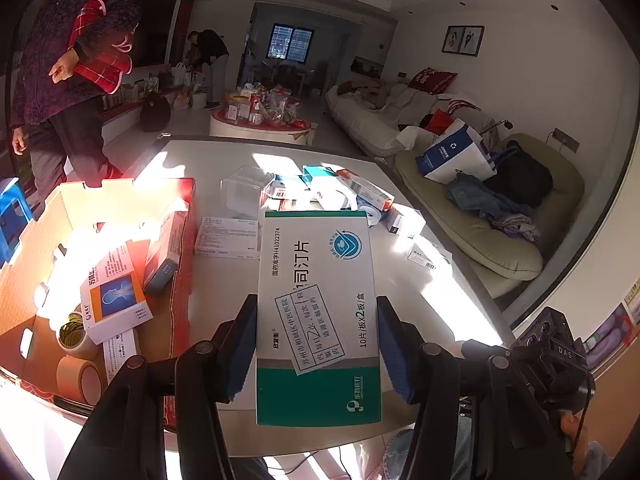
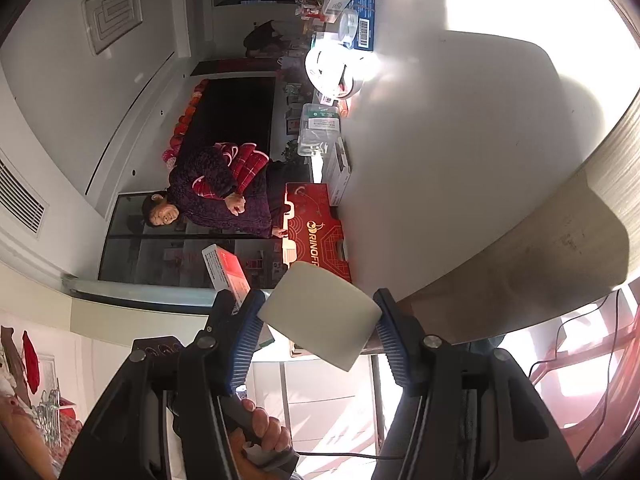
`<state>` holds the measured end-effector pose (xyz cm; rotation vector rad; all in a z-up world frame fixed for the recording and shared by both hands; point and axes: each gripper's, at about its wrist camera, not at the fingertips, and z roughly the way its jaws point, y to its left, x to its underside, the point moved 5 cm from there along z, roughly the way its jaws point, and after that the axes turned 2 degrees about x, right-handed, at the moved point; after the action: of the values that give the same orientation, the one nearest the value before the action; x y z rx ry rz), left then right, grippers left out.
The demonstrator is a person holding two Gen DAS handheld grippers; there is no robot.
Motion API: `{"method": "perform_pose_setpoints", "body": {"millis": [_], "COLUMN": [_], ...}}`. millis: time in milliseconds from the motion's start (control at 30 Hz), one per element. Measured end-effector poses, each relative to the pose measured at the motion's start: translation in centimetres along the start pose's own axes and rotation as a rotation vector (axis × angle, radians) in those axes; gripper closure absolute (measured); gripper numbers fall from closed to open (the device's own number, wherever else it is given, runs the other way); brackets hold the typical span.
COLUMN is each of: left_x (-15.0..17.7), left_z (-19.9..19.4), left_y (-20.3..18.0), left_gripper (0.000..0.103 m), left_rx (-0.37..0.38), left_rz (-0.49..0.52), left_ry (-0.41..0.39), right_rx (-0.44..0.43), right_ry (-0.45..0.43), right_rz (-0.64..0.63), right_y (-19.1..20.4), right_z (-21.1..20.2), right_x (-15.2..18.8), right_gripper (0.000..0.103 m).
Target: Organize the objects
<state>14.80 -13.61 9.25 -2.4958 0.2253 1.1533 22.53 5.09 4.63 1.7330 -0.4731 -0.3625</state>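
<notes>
Item: green-and-white medicine box (image 1: 318, 316), gripped across its width by the left tool (image 1: 316, 344), lifted above the surface (image 1: 224, 160) beside the open cardboard box (image 1: 48, 216), presumably for sorting there. Left tool angled downward. Right tool (image 2: 318, 332), rolled sideways, clamped on a pale flat box (image 2: 320, 312).
</notes>
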Motion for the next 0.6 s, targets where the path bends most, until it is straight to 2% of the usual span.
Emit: {"method": "perform_pose_setpoints", "body": {"millis": [600], "left_x": [-0.5], "left_z": [-1.1], "left_y": [-0.1], "left_gripper": [0.042], "left_rx": [-0.022], "left_rz": [0.005], "left_ry": [-0.013], "right_rx": [-0.024], "right_ry": [0.016], "right_rz": [-0.007], "right_y": [0.4], "right_z": [0.5], "right_x": [0.4], "right_gripper": [0.048]}}
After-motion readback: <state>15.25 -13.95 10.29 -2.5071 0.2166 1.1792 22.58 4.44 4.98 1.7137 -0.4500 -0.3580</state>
